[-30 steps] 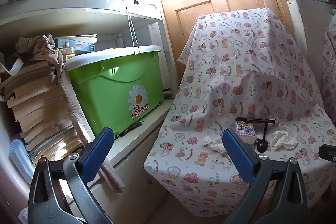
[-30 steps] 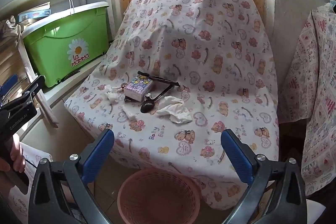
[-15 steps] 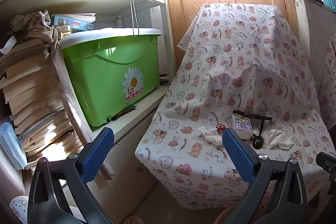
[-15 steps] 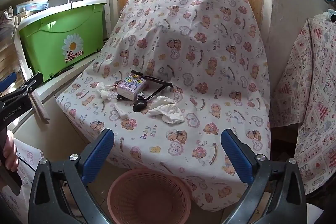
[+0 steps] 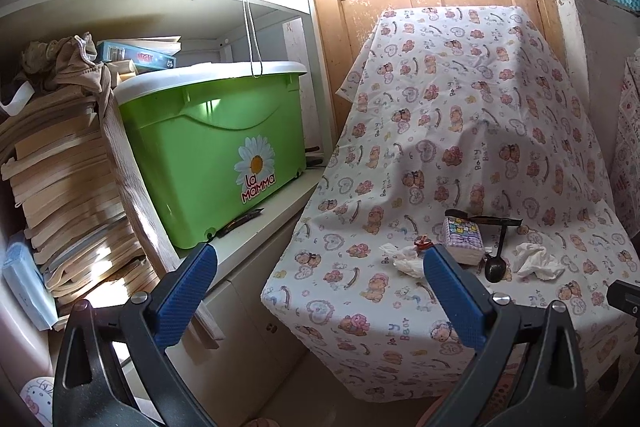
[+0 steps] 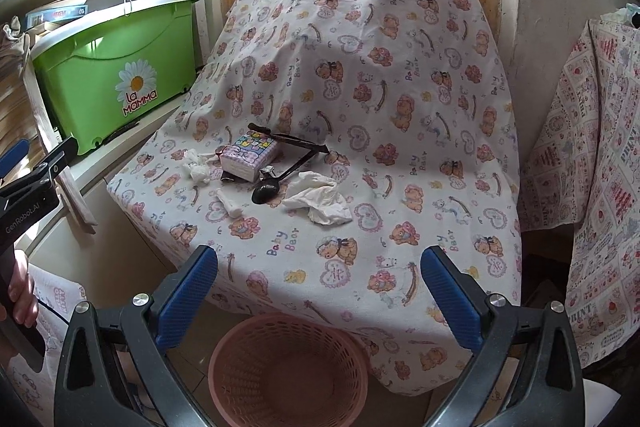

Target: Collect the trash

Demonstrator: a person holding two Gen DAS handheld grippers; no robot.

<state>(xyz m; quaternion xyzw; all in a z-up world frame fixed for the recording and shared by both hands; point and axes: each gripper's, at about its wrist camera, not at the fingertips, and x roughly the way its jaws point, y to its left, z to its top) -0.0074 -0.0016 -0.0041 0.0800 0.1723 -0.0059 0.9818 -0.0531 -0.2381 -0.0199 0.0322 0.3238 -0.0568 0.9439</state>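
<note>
Crumpled white tissues lie on the bear-print cloth (image 6: 400, 107): a large one (image 6: 320, 201) on the right, a smaller one (image 6: 196, 167) on the left and a rolled scrap (image 6: 230, 205) in front. In the left wrist view the large tissue (image 5: 534, 261) and the smaller one (image 5: 406, 261) show too. A pink basket (image 6: 288, 371) stands on the floor below the cloth's front edge. My right gripper (image 6: 318, 291) is open and empty above the basket. My left gripper (image 5: 320, 291) is open and empty, left of the cloth.
A tissue pack (image 6: 250, 155), a black spoon (image 6: 268, 189) and a dark stick (image 6: 288, 139) lie among the tissues. A green lidded bin (image 5: 212, 143) sits on a white cabinet at the left, next to stacked books (image 5: 68, 195). A wooden door stands behind.
Both grippers have drawn back and lifted a little; the cloth and tissues look farther away and the basket shows more fully. Both stay open and empty.
</note>
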